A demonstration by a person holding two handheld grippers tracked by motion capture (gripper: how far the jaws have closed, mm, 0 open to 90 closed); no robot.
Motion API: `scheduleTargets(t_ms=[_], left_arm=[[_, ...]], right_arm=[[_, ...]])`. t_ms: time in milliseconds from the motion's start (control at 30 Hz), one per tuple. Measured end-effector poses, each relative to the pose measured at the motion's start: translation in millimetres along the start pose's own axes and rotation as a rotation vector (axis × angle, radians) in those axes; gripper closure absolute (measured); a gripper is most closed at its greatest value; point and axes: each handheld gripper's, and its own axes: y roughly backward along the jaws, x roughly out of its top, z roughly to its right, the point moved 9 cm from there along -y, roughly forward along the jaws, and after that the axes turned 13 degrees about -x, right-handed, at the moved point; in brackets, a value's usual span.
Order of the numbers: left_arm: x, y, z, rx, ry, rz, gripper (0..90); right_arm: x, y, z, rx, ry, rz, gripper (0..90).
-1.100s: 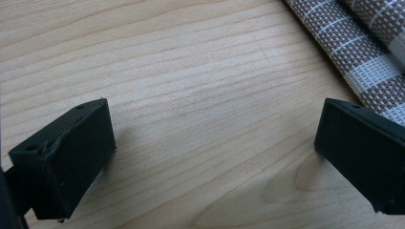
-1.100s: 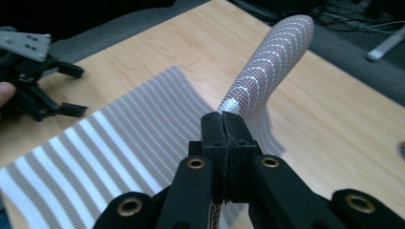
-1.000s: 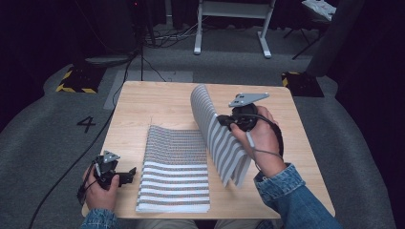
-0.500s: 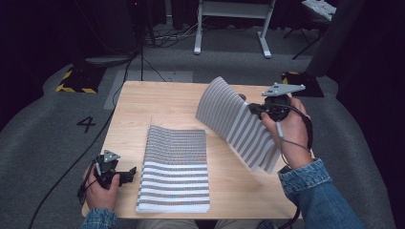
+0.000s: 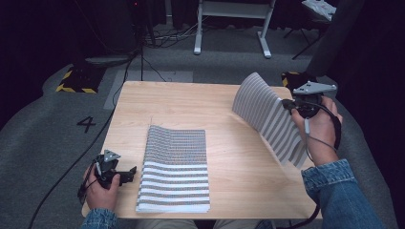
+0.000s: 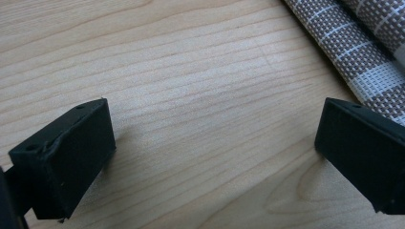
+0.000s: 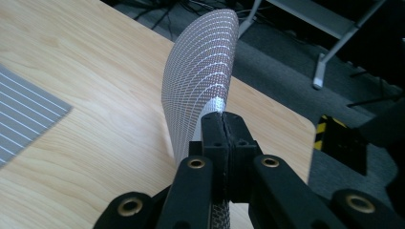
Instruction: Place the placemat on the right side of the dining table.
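Woven striped placemats are seen on a light wooden table (image 5: 229, 157): one flat placemat (image 5: 175, 169) is laid on the near left part of the tabletop, and a second, lifted placemat (image 5: 267, 117) is held up over the right side of the table. The lifted placemat is gripped at its edge by the right gripper (image 5: 292, 106), whose jaws are pressed together on the weave, as is seen plainly in the right gripper view, where the mat (image 7: 200, 95) is curved upward and away from the closed jaw tips (image 7: 223, 125). In the high view the mat is bowed, its far end raised above the tabletop and its near end hung close to the right edge of the table, beside the person's right hand (image 5: 320, 129). The left gripper (image 5: 125, 174) is held low at the near left corner of the table, just beside the left edge of the flat placemat but apart from it. Its jaws are spread wide with nothing between them; in the left gripper view bare wood is seen between the two black jaws, and the edge of the flat placemat (image 6: 363, 52) is seen at the upper right. Grey carpet (image 5: 57, 124) is seen around the table, and a yellow-and-black striped marking (image 5: 76, 81) is seen on the floor at the far left.
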Motion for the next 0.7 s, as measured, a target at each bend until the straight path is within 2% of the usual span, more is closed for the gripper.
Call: scheduleTargets(t_ms=[67, 133, 267, 400, 433, 467, 500, 600, 633, 700], left_arm=[[0.0, 0.0, 0.0, 0.0, 0.0, 0.0, 0.0], [0.0, 0.0, 0.0, 0.0, 0.0, 0.0, 0.0], [0.1, 0.0, 0.0, 0.0, 0.0, 0.0, 0.0], [0.1, -0.1, 0.0, 0.0, 0.0, 0.0, 0.0], [0.0, 0.0, 0.0, -0.001, 0.0, -0.001, 0.0], [0.1, 0.0, 0.0, 0.0, 0.0, 0.0, 0.0], [0.1, 0.0, 0.0, -0.001, 0.0, 0.0, 0.0], [0.1, 0.0, 0.0, 0.0, 0.0, 0.0, 0.0], [0.1, 0.0, 0.0, 0.0, 0.0, 0.0, 0.0], [0.1, 0.0, 0.0, 0.0, 0.0, 0.0, 0.0]], right_arm=[[-3.2, -1.8, 2.1, -0.004, 0.001, -0.008, 89.5], [-14.2, -6.9, 5.2, -0.024, 0.015, -0.027, 89.5], [-18.2, -7.0, -0.5, -0.018, 0.016, -0.007, 89.5], [-18.7, -0.5, -24.4, 0.042, 0.044, -0.006, 89.3], [-18.7, -0.5, -24.4, 0.042, 0.044, -0.006, 89.3], [-20.6, 1.2, -35.8, 0.081, 0.043, -0.007, 89.0], [-22.3, 1.8, -41.1, 0.097, 0.044, -0.009, 88.7], [-30.7, 1.7, -57.0, 0.142, 0.04, -0.024, 87.1], [-30.7, 1.7, -57.0, 0.142, 0.04, -0.024, 87.1], [-43.6, -1.5, -70.9, 0.19, 0.029, -0.046, 85.3]])
